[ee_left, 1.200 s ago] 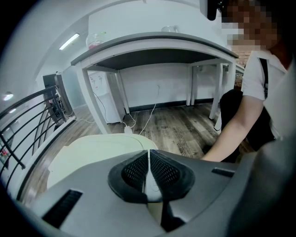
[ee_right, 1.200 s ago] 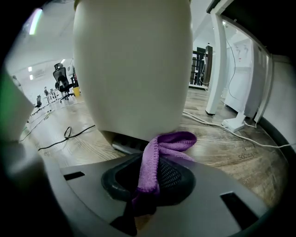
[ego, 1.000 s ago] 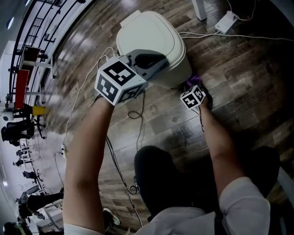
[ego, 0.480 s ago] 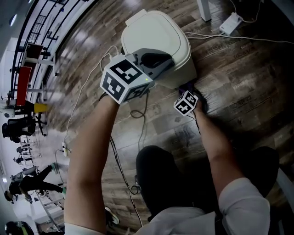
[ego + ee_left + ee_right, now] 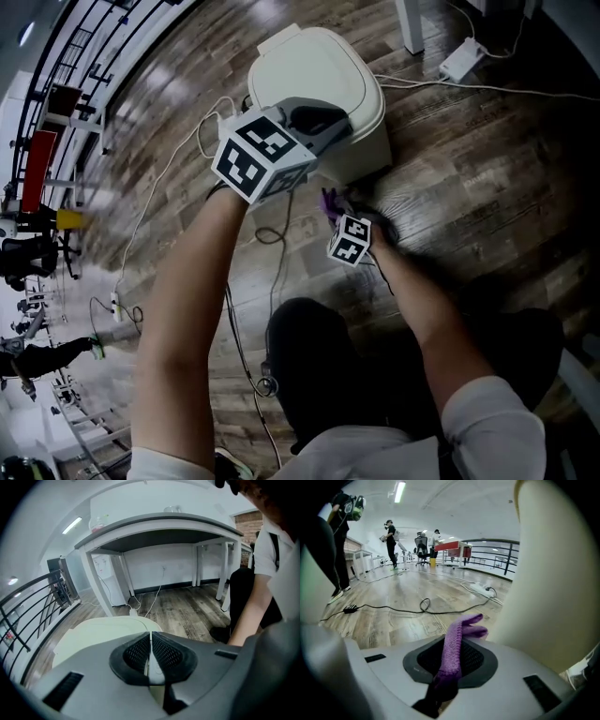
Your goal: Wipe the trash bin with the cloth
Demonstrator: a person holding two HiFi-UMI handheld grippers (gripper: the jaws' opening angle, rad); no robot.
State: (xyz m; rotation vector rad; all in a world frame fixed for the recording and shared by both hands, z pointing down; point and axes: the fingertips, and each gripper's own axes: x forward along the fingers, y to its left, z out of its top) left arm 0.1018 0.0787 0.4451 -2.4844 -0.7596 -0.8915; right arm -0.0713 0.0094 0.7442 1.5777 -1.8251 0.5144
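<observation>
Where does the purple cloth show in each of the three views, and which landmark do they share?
Head view: cloth at centre, just below the trash bin.
Left gripper view: not in it.
Right gripper view: bottom centre, clamped in the right tongs.
Shared landmark: the trash bin, top centre in head view, lower left in left gripper view, right side in right gripper view.

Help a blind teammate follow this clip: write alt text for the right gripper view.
The right tool grips a purple cloth between its jaws, close beside the cream wall of the trash bin on the right. Beyond them a black cable loops across the wooden floor, and people stand far off.
</observation>
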